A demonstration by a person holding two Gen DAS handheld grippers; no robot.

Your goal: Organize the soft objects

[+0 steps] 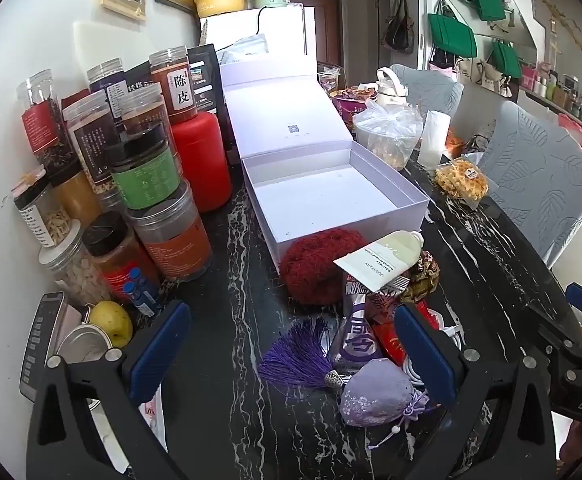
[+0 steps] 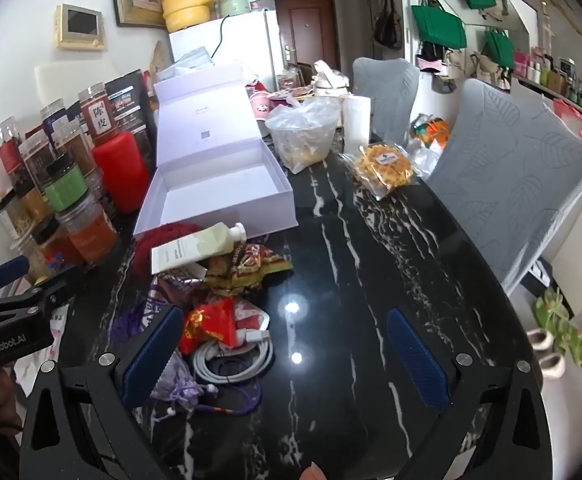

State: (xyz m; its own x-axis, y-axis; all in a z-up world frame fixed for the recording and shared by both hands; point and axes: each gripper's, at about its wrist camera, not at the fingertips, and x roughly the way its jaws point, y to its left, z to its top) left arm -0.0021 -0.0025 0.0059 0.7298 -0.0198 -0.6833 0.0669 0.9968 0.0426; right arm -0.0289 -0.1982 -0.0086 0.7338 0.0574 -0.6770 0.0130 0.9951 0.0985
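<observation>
The left gripper [image 1: 293, 354] hangs over the near edge of the pile with its jaws spread wide and nothing clamped between them; a purple tassel [image 1: 295, 354] and a lilac drawstring pouch [image 1: 375, 398] lie on the tabletop [image 1: 231, 280] in the gap, and the right pad stands in front of a red packet [image 1: 387, 338]. The right gripper [image 2: 287, 358] also has its jaws fully apart and empty, over bare black marble, its left pad just beside a coiled white cable [image 2: 233, 356] and the red packet [image 2: 209, 322]. Further out in the pile a hand cream tube [image 1: 383, 258] leans on a fuzzy dark red ball [image 1: 315, 264], which touches the front wall of an open white box [image 1: 331, 224] whose lid stands tilted back; the box is empty. Left of the box, jars [image 1: 147, 168] and a red canister [image 1: 201, 160] crowd against the wall, with a yellow apple [image 1: 111, 322] near the left gripper. Behind the box sit a plastic bag [image 2: 303, 132] and a wrapped waffle snack [image 2: 385, 168]. Grey chairs [image 2: 515, 184] stand along the right side, green bags [image 2: 437, 26] hang on the wall, and a brown door [image 2: 307, 28] closes the far end.
</observation>
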